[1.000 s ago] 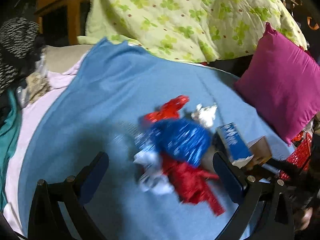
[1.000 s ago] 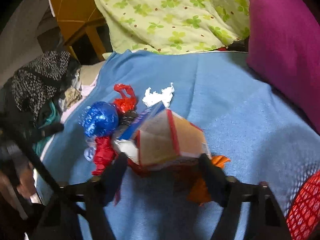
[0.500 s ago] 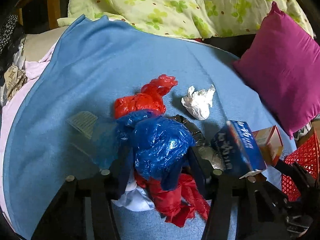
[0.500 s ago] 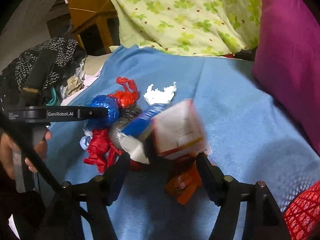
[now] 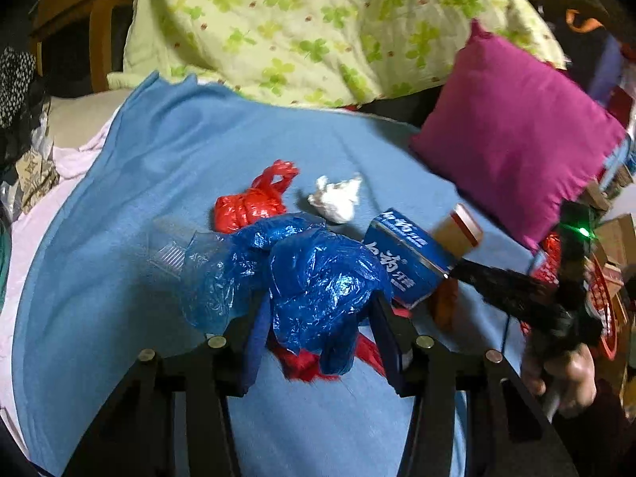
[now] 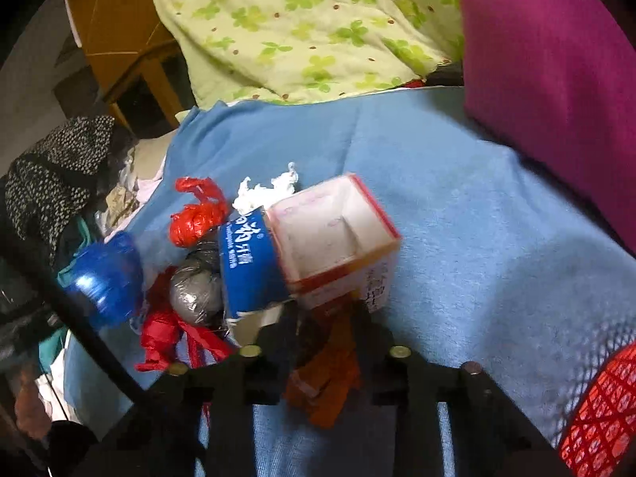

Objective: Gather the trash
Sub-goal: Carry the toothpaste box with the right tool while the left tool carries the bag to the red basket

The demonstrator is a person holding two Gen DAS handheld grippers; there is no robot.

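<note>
A heap of trash lies on a blue blanket [image 5: 167, 151]. My left gripper [image 5: 318, 322] is shut on a crumpled blue plastic bag [image 5: 318, 274], held just above a red plastic bag [image 5: 306, 361]. My right gripper [image 6: 326, 318] is shut on a white and red cardboard box [image 6: 334, 234], tilted with its open end up. A blue carton [image 6: 248, 262] leans against the box; it also shows in the left wrist view [image 5: 405, 258]. A knotted red bag [image 5: 250, 206], a white tissue wad [image 5: 336, 198], a grey foil ball [image 6: 194, 290] and an orange wrapper [image 6: 322, 381] lie around.
A magenta pillow [image 5: 516, 135] lies at the right, a green flowered quilt [image 5: 302, 28] at the back. A red mesh basket [image 6: 600, 413] sits at the lower right. Dark clothes [image 6: 55, 175] are piled at the left by a wooden chair [image 6: 135, 63].
My left gripper closed on the blue bag and lifted it. My right gripper closed on the cardboard box and raised it off the orange wrapper.
</note>
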